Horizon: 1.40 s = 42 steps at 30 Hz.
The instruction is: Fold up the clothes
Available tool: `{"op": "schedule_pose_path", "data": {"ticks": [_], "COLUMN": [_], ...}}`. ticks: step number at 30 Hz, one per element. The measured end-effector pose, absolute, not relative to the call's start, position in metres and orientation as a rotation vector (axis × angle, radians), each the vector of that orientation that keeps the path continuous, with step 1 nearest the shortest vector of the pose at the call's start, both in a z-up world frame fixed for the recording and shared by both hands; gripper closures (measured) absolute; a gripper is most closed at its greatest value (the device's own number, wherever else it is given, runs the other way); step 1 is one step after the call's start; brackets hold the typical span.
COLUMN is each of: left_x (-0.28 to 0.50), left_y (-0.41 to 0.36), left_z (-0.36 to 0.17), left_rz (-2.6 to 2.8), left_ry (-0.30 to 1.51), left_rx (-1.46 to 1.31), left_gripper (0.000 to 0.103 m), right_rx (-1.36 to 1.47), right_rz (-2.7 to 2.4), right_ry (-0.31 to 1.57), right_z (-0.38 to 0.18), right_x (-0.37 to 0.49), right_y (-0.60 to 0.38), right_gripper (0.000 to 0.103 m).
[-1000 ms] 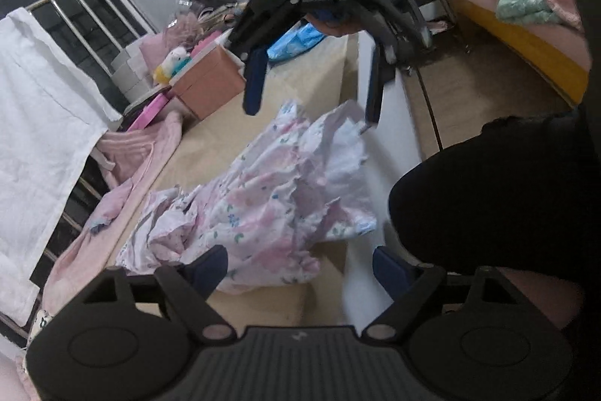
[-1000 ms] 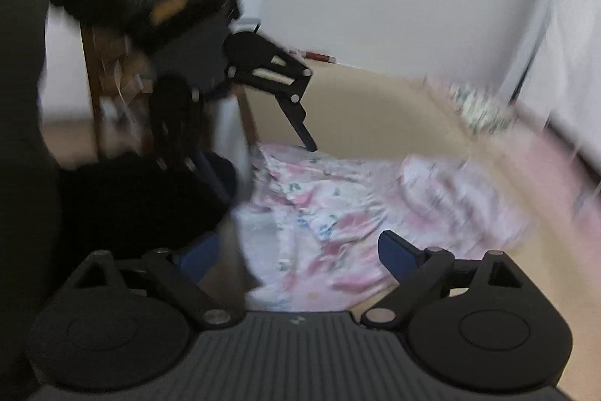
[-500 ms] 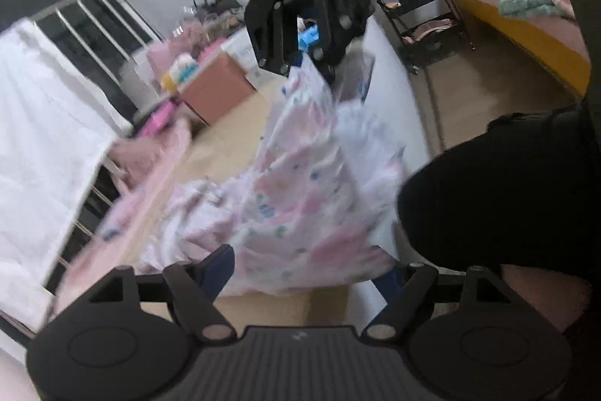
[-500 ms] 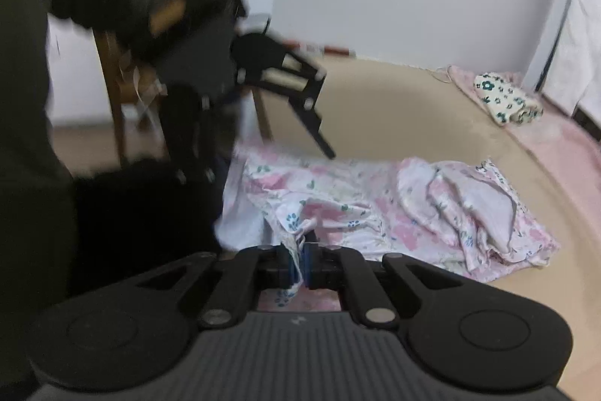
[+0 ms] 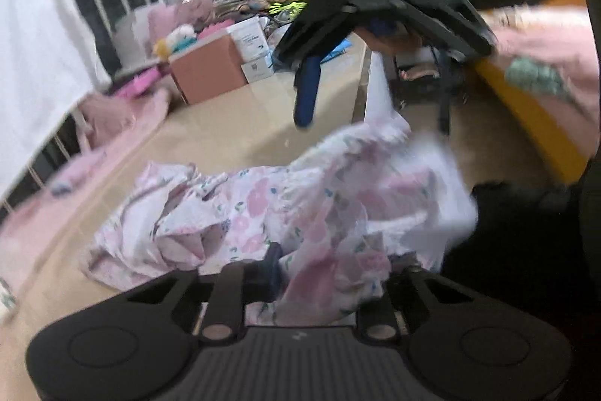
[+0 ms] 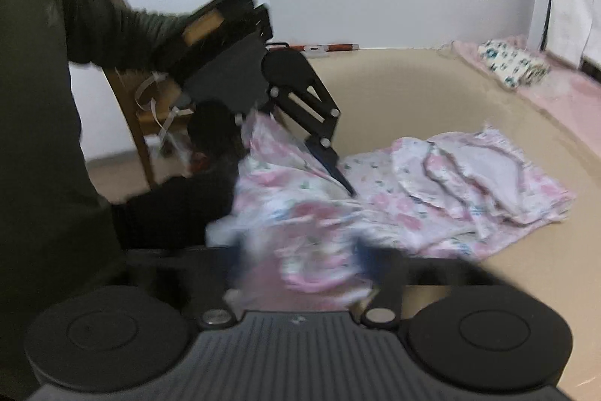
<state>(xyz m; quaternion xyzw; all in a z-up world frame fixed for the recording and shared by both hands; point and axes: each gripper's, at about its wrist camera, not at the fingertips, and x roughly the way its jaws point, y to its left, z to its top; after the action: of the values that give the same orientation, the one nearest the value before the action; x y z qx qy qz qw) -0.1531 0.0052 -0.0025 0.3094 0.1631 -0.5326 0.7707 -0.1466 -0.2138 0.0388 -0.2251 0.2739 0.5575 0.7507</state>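
Where boxes (image 5: 210, 70) crowd, tan bed (image 5: 225, 126) holds garment (image 5: 300, 205).

A crumpled floral garment (image 5: 285, 213) lies at centre on the tan bed (image 5: 225, 123). At 6 o'clock the left gripper (image 5: 323, 273) has cloth bunched between its fingers. At 12 o'clock the right gripper (image 5: 375, 100) hangs spread.

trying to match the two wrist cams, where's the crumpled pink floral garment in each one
Left wrist: the crumpled pink floral garment fills the lower centre, on the beige bed surface.
Right wrist: the garment spreads from centre to right.
Shared landmark: the beige bed surface beneath it.
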Motion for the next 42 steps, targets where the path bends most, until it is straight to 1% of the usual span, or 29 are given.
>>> {"op": "schedule_pose_path", "data": {"ticks": [2,3,6,9,11,13,14,16,17,18,19,20,22,24,25,27,30,31,32,33,35,36,37,39,40,41,42], "left_x": [-0.143,-0.138,-0.128,-0.125,-0.127,-0.127,-0.126,-0.123,-0.119,-0.114,-0.11,-0.102,-0.08,-0.058,-0.051,-0.038,-0.038,-0.039,-0.038,-0.036,-0.037,-0.04,-0.043,-0.048,-0.051,-0.053,-0.056], "left_y": [0.011,0.015,0.023,0.027,0.028,0.028,0.03,0.034,0.038,0.041,0.045,0.049,0.058,0.065,0.067,0.07,0.072,0.073,0.076,0.078,0.083,0.084,0.086,0.09,0.091,0.093,0.095], "left_z": [0.005,0.007,0.013,0.016,0.018,0.019,0.021,0.024,0.026,0.029,0.032,0.036,0.042,0.043,0.038,0.028,0.016,0.012,0.013,0.013,0.016,0.02,0.023,0.029,0.033,0.036,0.039], "left_rz": [-1.168,-1.171,-1.181,-1.2,-1.216,-1.225,-1.235,-1.256,-1.268,-1.279,-1.29,-1.298,-1.274,-1.207,-1.177,-1.116,-1.06,-1.042,-1.012,-0.98,-0.915,-0.882,-0.848,-0.781,-0.747,-0.714,-0.681], "left_ry": [0.406,0.428,0.482,0.525,0.539,0.562,0.578,0.611,0.63,0.648,0.666,0.695,0.757,0.802,0.825,0.871,0.898,0.914,0.917,0.92,0.905,0.887,0.869,0.833,0.815,0.797,0.779], "left_rx": [0.59,0.559,0.482,0.431,0.424,0.425,0.407,0.368,0.325,0.28,0.234,0.159,-0.001,-0.14,-0.188,-0.281,-0.326,-0.354,-0.37,-0.386,-0.393,-0.382,-0.372,-0.351,-0.34,-0.33,-0.319], "left_gripper": [0.092,0.092,0.093,0.093,0.093,0.093,0.093,0.093,0.093,0.093,0.093,0.093,0.088,0.076,0.075,0.075,0.074,0.071,0.065,0.061,0.06,0.055,0.052,0.042,0.041,0.04,0.04], "right_rx": [-0.595,-0.662,-0.951,-1.174,-1.216,-1.141,-1.089,-0.979,-0.913,-0.817,-0.688,-0.548,-0.201,0.107,0.198,0.261,0.328,0.357,0.381,0.399,0.446,0.457,0.446,0.419,0.393,0.369,0.349], "right_rz": [1.182,1.138,1.018,0.921,0.882,0.887,0.896,0.978,1.036,1.097,1.15,1.195,1.26,1.234,1.185,1.11,1.057,1.054,1.042,1.019,0.964,0.937,0.914,0.856,0.808,0.766,0.732], "right_ry": [0.522,0.512,0.461,0.267,0.15,0.085,0.061,0.1,0.154,0.242,0.333,0.413,0.579,0.723,0.769,0.802,0.865,0.867,0.871,0.879,0.901,0.903,0.891,0.86,0.828,0.79,0.745], "right_z": [0.035,0.031,0.0,-0.038,-0.051,-0.045,-0.039,-0.024,-0.017,-0.008,0.002,0.011,0.026,0.027,0.023,0.014,-0.001,-0.002,-0.003,-0.003,-0.003,-0.002,0.0,0.004,0.008,0.012,0.015], "right_x": [-0.159,-0.163,-0.181,-0.201,-0.207,-0.205,-0.204,-0.195,-0.188,-0.176,-0.16,-0.143,-0.101,-0.058,-0.042,-0.028,-0.023,-0.025,-0.025,-0.026,-0.024,-0.024,-0.024,-0.028,-0.033,-0.038,-0.042], "right_y": [-0.218,-0.218,-0.208,-0.197,-0.19,-0.185,-0.182,-0.179,-0.178,-0.179,-0.184,-0.191,-0.216,-0.24,-0.248,-0.256,-0.256,-0.256,-0.257,-0.257,-0.259,-0.261,-0.262,-0.264,-0.266,-0.266,-0.262], "right_gripper": [0.006,0.006,0.008,0.009,0.009,0.013,0.019,0.038,0.063,0.083,0.086,0.087,0.087,0.086,0.086,0.086,0.086,0.086,0.086,0.086,0.082,0.08,0.075,0.041,0.034,0.03,0.03]}}
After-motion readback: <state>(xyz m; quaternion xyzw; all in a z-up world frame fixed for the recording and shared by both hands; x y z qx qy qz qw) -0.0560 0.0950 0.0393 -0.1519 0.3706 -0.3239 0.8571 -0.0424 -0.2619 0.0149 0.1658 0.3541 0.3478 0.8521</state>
